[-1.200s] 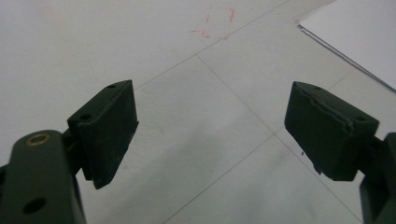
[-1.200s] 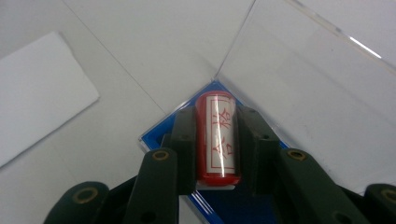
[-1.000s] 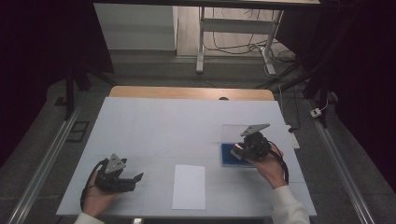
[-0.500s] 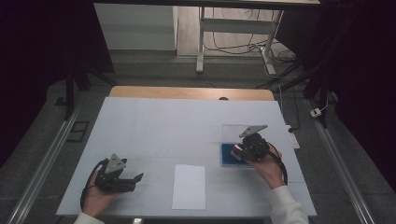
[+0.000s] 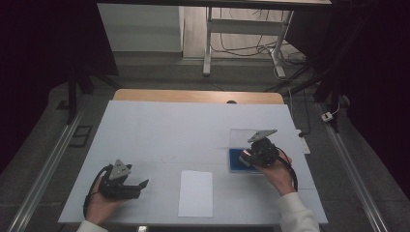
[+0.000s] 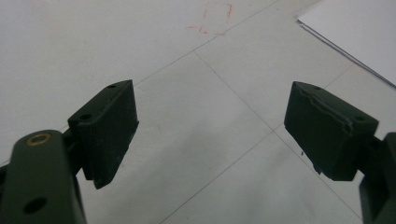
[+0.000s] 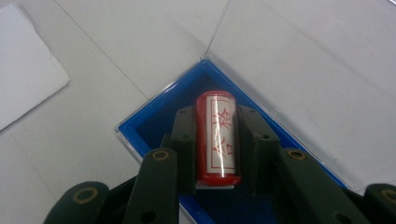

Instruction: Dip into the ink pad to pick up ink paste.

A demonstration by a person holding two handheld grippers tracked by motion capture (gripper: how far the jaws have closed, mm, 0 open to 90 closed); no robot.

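The right claw [image 7: 218, 149] pinches a red cylindrical stamp [image 7: 217, 137] between its two black jaws, one jaw pressed against each long side. The stamp lies lengthwise along the claw, its white label with red characters facing up and its far end reaching just past the jaw tips. Directly beneath the claw and stamp sits the blue tray [image 7: 154, 119] of a small case, whose clear lid [image 7: 327, 70] stands open beyond and to the right of the jaws. In the high view the right claw [image 5: 247, 157] sits over the blue case [image 5: 236, 162] on the white desk [image 5: 183, 130].

The left claw [image 6: 210, 126] has its jaws spread wide over bare desk, gripping nothing. A white sheet of paper [image 5: 196, 193] lies between the two claws, near the front edge of the desk.
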